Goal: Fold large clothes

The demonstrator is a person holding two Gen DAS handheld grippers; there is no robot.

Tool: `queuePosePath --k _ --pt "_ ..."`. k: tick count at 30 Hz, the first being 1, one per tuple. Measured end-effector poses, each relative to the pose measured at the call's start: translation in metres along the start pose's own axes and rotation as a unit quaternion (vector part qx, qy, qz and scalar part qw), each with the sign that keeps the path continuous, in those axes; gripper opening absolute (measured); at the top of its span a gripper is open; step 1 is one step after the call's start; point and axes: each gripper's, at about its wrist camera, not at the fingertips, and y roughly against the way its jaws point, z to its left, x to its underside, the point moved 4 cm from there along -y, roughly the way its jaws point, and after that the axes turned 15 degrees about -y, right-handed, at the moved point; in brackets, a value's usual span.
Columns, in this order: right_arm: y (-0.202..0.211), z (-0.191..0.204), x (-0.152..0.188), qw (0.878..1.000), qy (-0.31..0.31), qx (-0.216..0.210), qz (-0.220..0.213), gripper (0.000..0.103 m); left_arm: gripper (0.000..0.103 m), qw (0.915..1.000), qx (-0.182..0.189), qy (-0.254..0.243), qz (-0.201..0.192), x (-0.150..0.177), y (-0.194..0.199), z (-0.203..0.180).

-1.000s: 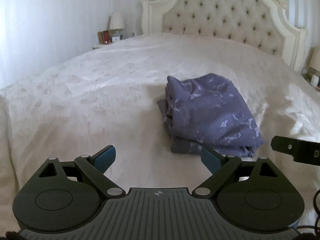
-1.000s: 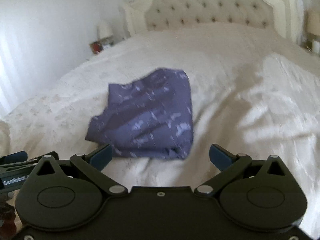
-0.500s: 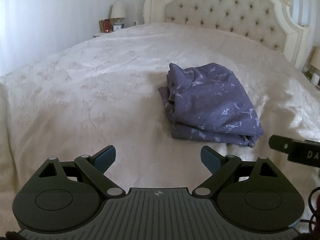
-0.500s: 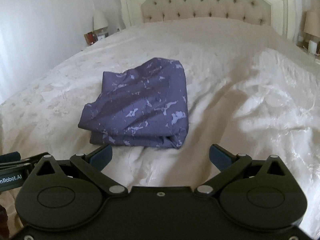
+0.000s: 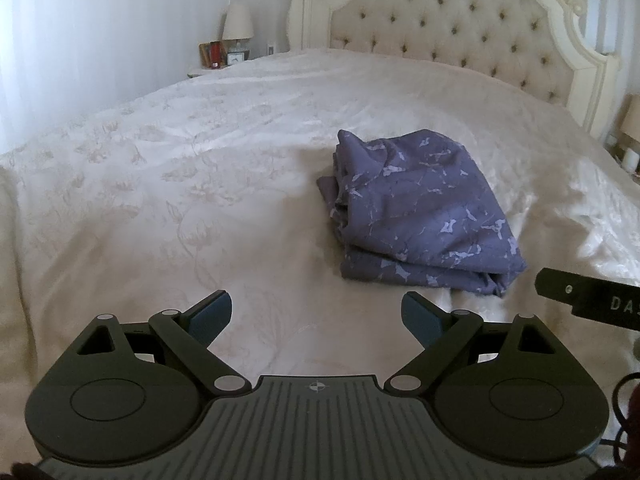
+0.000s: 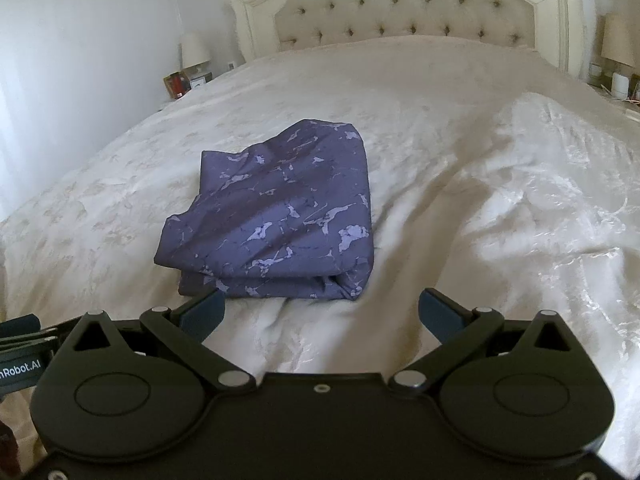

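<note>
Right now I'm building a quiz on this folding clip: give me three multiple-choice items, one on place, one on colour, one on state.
1. Where is the garment?
A. on the bed
B. on the floor
C. in the right tool

2. What colour is it?
A. red
B. purple with pale marks
C. plain white

3. How are both tools?
A. shut on cloth
B. shut on nothing
C. open

Key: 1 A, it lies folded on the bedspread; 2 B, both views show purple cloth with lighter marks; 3 C, the left tool and right tool have fingers spread wide with nothing between.
</note>
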Motion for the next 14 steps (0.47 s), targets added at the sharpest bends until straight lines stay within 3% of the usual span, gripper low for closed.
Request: queuePosePath --k 14 --pt "-0.0024 0.0009 0.0063 1.000 -0.006 -0.003 0.008 0.102 0.093 0.9999 -0.001 0.011 -0.004 0.0019 0.0023 0.0008"
